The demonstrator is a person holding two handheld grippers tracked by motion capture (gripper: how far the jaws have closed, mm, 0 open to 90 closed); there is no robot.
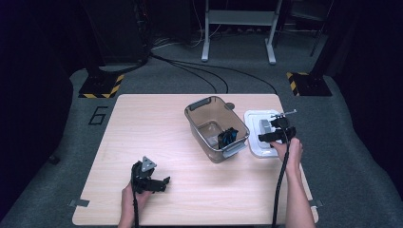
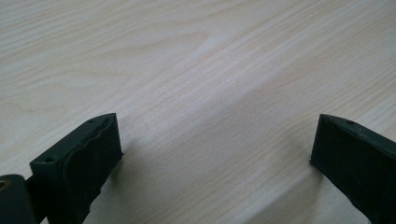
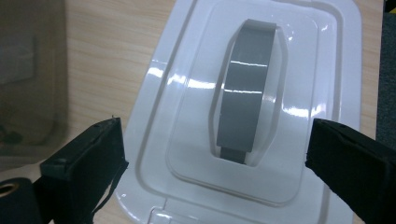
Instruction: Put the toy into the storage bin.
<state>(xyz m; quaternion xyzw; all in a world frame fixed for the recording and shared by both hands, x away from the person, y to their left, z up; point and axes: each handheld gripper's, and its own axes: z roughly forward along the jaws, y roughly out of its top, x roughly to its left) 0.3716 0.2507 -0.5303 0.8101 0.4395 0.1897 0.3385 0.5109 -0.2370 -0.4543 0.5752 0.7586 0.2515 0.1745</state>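
A clear grey plastic bin stands on the wooden table with a black and blue object inside it. To its right lies a white lid with a grey handle. My right gripper hovers open over that lid, its jaws spread to either side of the handle. My left gripper is held low near the table's front left, open, with bare wood between its jaws.
The bin's brownish wall shows at the left of the right gripper view. Behind the table are cables, a metal stand and hazard-striped bases on grey floor.
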